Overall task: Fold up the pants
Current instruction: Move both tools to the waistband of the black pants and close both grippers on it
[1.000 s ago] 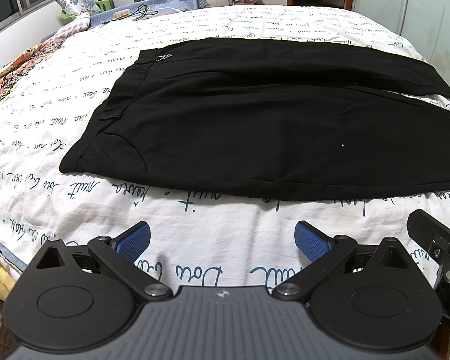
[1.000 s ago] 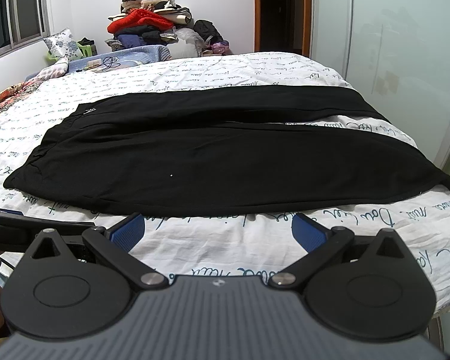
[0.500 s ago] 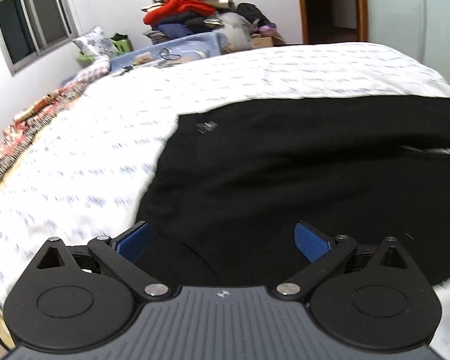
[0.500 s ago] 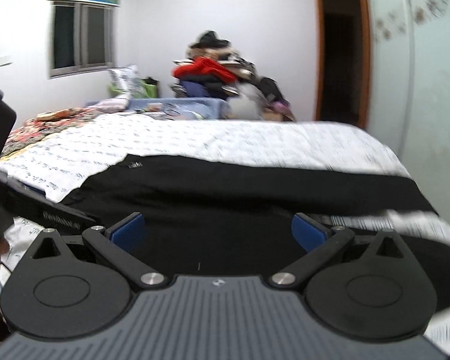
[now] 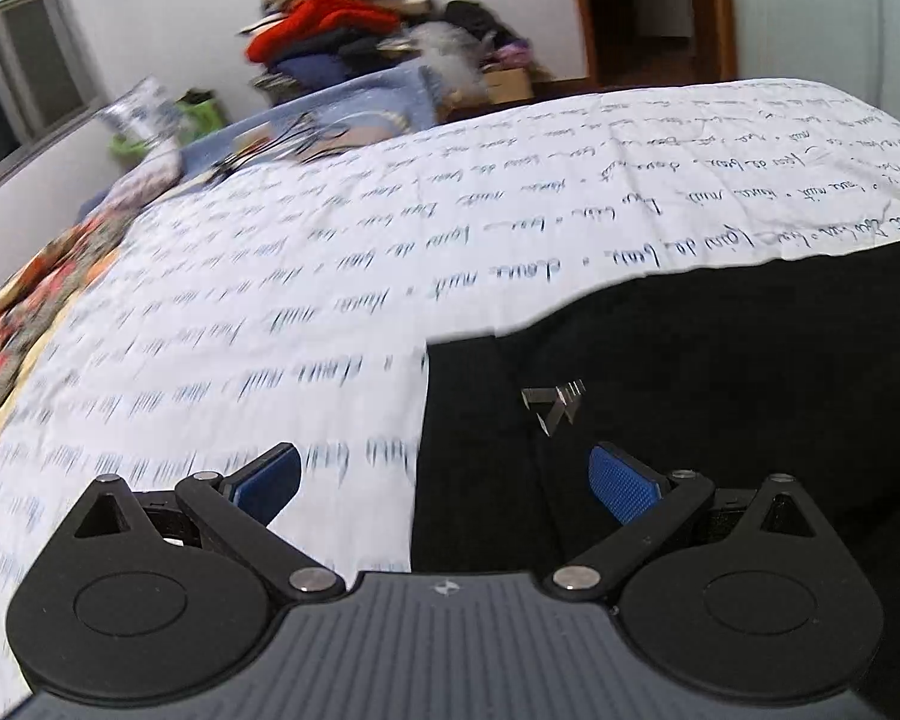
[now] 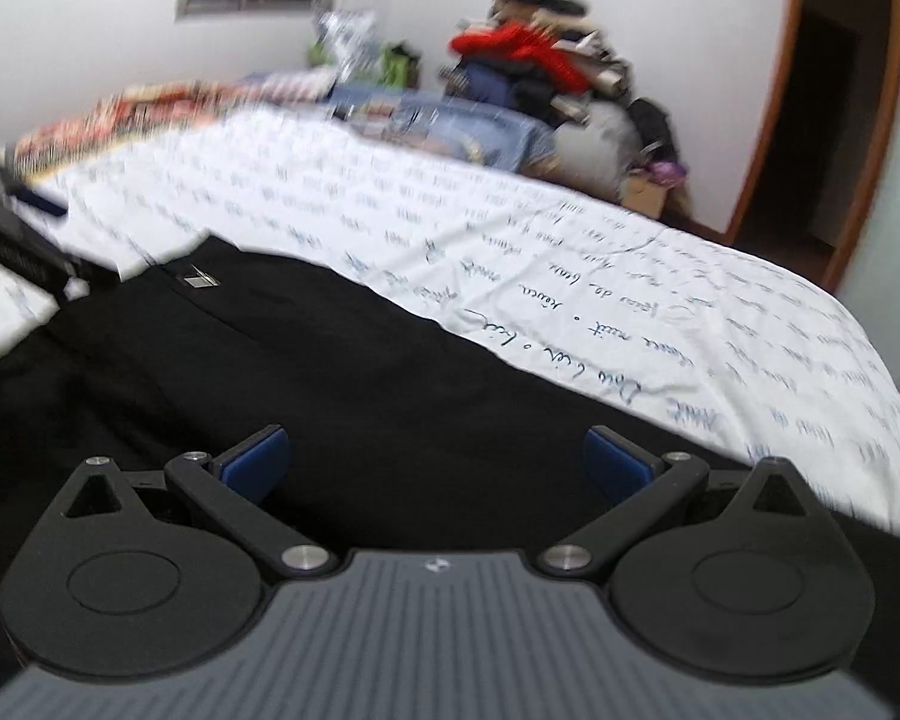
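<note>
Black pants (image 5: 720, 372) lie flat on a bed with a white sheet printed in blue script (image 5: 330, 276). In the left wrist view my left gripper (image 5: 444, 483) is open over the waistband's far corner, one blue pad over the sheet, the other over black cloth near a silver clasp (image 5: 555, 405). In the right wrist view the pants (image 6: 330, 384) fill the lower frame and my right gripper (image 6: 435, 459) is open above the far leg's cloth, holding nothing. The clasp (image 6: 198, 279) shows at the left there.
A heap of clothes (image 5: 342, 30) is piled behind the bed's far side, by a wooden door frame (image 5: 720, 6). A floral cover (image 5: 24, 312) lies along the bed's left edge. The left gripper's body (image 6: 6, 240) juts in at the right view's left edge.
Both grippers have moved forward over the pants, from the near bed edge toward the far side. The left one now sits at the waistband's far corner. Both stayed open.
</note>
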`<act>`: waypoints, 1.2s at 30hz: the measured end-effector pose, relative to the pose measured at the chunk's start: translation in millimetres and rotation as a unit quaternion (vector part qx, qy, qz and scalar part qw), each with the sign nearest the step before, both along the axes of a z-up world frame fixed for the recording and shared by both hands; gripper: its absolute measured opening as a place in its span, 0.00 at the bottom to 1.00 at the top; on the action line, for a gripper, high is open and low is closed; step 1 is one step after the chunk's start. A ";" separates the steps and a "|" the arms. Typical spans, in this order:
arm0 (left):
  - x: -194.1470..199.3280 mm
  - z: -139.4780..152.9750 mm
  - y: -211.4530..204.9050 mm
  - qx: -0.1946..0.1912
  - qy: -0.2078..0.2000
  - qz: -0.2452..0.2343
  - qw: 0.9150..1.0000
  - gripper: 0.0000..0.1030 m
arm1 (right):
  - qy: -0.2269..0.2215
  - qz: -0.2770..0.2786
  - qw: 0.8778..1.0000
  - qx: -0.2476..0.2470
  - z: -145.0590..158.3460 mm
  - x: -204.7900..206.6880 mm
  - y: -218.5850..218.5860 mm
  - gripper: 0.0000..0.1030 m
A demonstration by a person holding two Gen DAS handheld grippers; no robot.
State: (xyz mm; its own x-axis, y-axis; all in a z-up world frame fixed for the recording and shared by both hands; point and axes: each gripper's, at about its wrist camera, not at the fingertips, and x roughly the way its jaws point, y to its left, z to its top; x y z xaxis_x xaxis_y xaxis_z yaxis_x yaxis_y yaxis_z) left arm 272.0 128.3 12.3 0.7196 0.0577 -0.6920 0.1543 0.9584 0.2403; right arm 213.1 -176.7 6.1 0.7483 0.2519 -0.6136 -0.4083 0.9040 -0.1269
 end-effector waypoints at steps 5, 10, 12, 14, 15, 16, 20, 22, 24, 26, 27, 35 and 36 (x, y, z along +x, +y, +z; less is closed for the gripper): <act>47.6 -17.0 11.8 -0.020 0.000 -0.073 0.997 1.00 | 0.004 0.053 0.998 -0.021 -12.9 72.0 -1.0 1.00; 80.0 -29.6 22.5 -0.029 0.006 -0.133 0.991 1.00 | 0.057 0.102 0.992 -0.041 -24.0 130.3 3.4 1.00; 91.7 -32.7 26.2 -0.035 0.020 -0.155 0.987 1.00 | 0.088 0.112 0.989 -0.036 -29.5 148.0 2.0 0.98; 100.9 -36.7 28.3 -0.053 0.036 -0.179 0.982 1.00 | 0.110 0.108 0.987 -0.036 -36.0 163.4 -1.7 0.97; 105.1 -38.7 28.8 -0.060 0.040 -0.184 0.980 1.00 | 0.122 0.108 0.986 -0.032 -39.9 171.2 -3.5 0.97; 108.3 -40.3 30.0 -0.069 0.042 -0.190 0.978 1.00 | 0.137 0.109 0.984 -0.025 -45.0 178.6 -6.1 0.93; 118.9 -49.9 30.8 -0.096 0.061 -0.201 0.973 0.99 | 0.161 0.133 0.978 0.002 -55.3 189.7 -11.9 0.79; 119.1 -52.1 32.0 -0.114 0.076 -0.201 0.970 0.68 | 0.162 0.154 0.975 0.017 -53.9 185.9 -14.2 0.57; 114.9 -48.5 29.9 -0.108 0.077 -0.200 0.971 0.55 | 0.169 0.171 0.970 0.032 -49.9 181.3 -15.3 0.34; 108.8 -43.2 28.1 -0.098 0.074 -0.205 0.971 0.36 | 0.170 0.182 0.968 0.027 -47.7 176.9 -14.2 0.12; 106.0 -40.0 27.2 -0.097 0.073 -0.204 0.971 0.34 | 0.170 0.187 0.967 0.026 -47.0 174.7 -13.5 0.09; 88.1 -16.3 21.1 -0.076 -0.003 -0.163 0.984 0.27 | 0.056 0.150 0.986 -0.045 -28.1 145.6 9.5 0.05; 92.1 -20.0 20.9 -0.062 0.000 -0.154 0.986 0.26 | 0.037 0.140 0.988 -0.054 -25.3 142.9 12.5 0.05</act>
